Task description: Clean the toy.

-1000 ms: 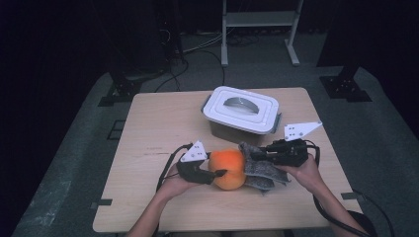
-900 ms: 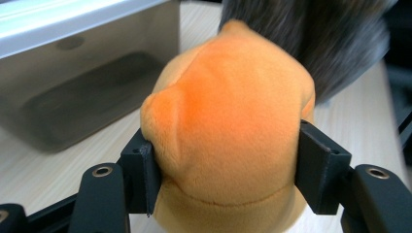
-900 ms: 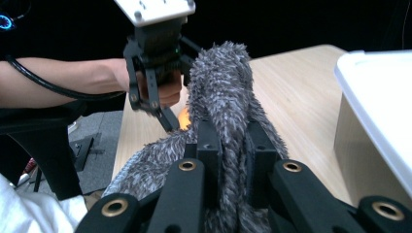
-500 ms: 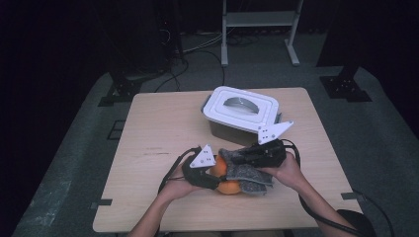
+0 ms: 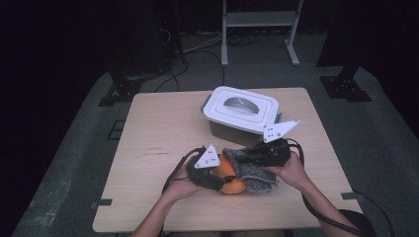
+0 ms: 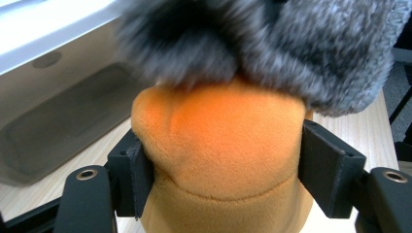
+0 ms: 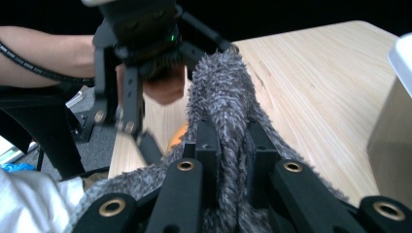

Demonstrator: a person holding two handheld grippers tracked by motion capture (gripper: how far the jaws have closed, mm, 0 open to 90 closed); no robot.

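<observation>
at the near edge of the table [image 5: 148, 133] we see both hands working on one bundle: an orange plush toy [image 5: 230, 177] half wrapped in a grey fuzzy cloth [image 5: 257, 175]; the bundle lies on the table near its front edge, just in front of the white lidded container [image 5: 242, 111].

the left gripper [image 5: 215, 175] brackets the toy from its side; in the left gripper view the orange plush [image 6: 218, 145] bulges between the two black jaws, which have just been opening; the pads sit at the toy's flanks, and we cannot tell whether they press or merely touch; we judge the hold is there to steady the toy while the cloth goes over it.

the right gripper [image 5: 249, 155] is clamped shut on a fold of the grey cloth [image 7: 228, 126], the pile pinched tight between its jaws in the right gripper view; the cloth runs forward from that pinch and drapes over the top of the toy; we judge this grip is for pulling the cloth across or off the plush; which of the two we cannot tell.

farther back, the container stands with its lid on, apart from both grippers and seemingly untouched; it may be the place for the bundle.

count: one orange toy; one grey cloth; one container with one lid; two grippers; one table.
</observation>
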